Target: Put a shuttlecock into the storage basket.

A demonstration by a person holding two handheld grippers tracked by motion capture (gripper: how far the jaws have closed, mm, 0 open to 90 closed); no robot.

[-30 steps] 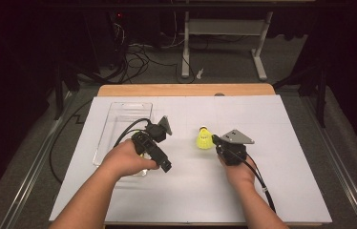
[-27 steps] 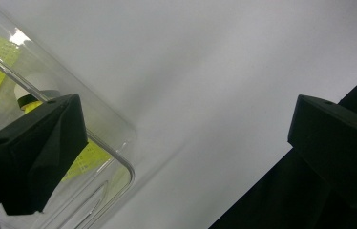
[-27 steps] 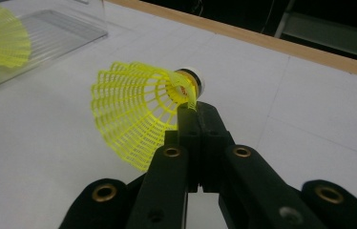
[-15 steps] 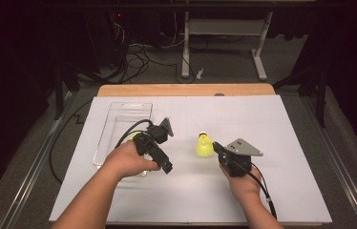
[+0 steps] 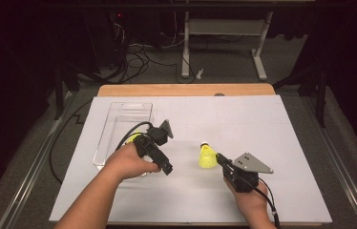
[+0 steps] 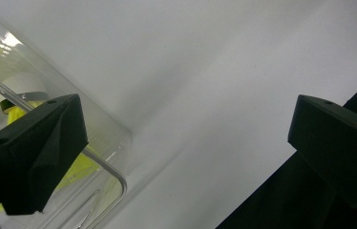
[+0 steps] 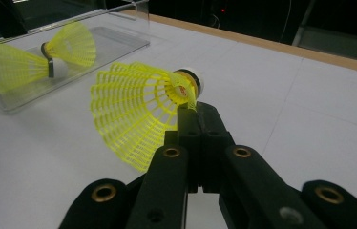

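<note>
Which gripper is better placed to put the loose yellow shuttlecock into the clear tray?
The right gripper: its jaws are already shut on the shuttlecock. The left gripper is open beside the tray, holding nothing.

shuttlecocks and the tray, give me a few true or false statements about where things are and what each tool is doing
1. The right tool is shut on the skirt of a yellow shuttlecock. True.
2. The left tool is shut on a shuttlecock. False: its jaws stand wide apart with nothing between them.
3. The clear tray holds nothing. False: the right gripper view shows two yellow shuttlecocks in the tray, one beside the other.
4. The tray lies on the white table sheet, on the left tool's side. True.
5. The held shuttlecock is inside the tray. False: it is apart from the tray, over the white sheet near the table's middle.
</note>
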